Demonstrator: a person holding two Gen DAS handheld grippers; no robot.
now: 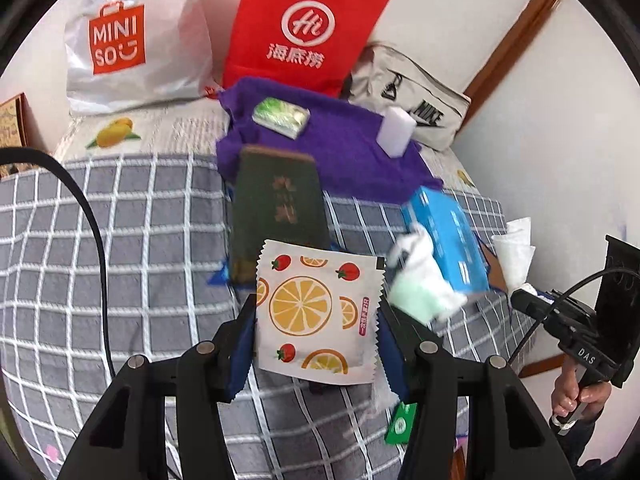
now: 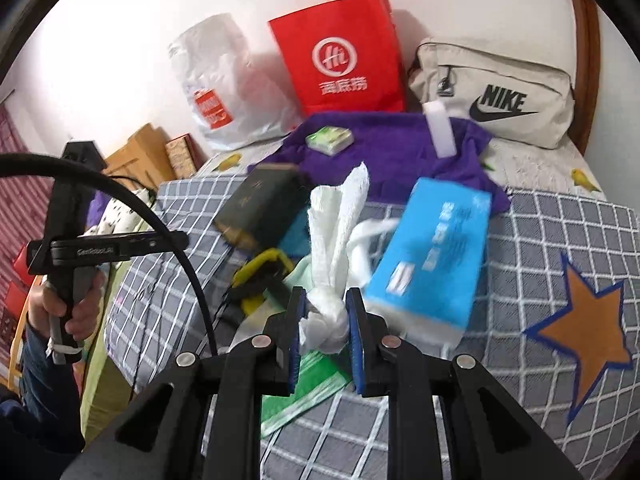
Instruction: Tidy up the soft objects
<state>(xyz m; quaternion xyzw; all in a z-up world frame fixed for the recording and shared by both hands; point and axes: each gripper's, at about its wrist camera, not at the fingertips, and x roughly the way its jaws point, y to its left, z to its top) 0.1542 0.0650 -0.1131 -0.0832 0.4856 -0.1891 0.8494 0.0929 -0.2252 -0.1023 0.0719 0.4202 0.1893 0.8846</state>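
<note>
Above the checked bedspread, the left gripper clamps a fruit-print packet by its side edges, held flat and clear of the bed, while the right gripper pinches a twisted tissue at its knot, the loose end standing up. Both look lifted free for carrying, probably toward the purple towel, where a green packet and a white sponge already sit. A dark book and a blue box crowd the middle; the towel's centre and the bedspread to the left stay free.
</note>
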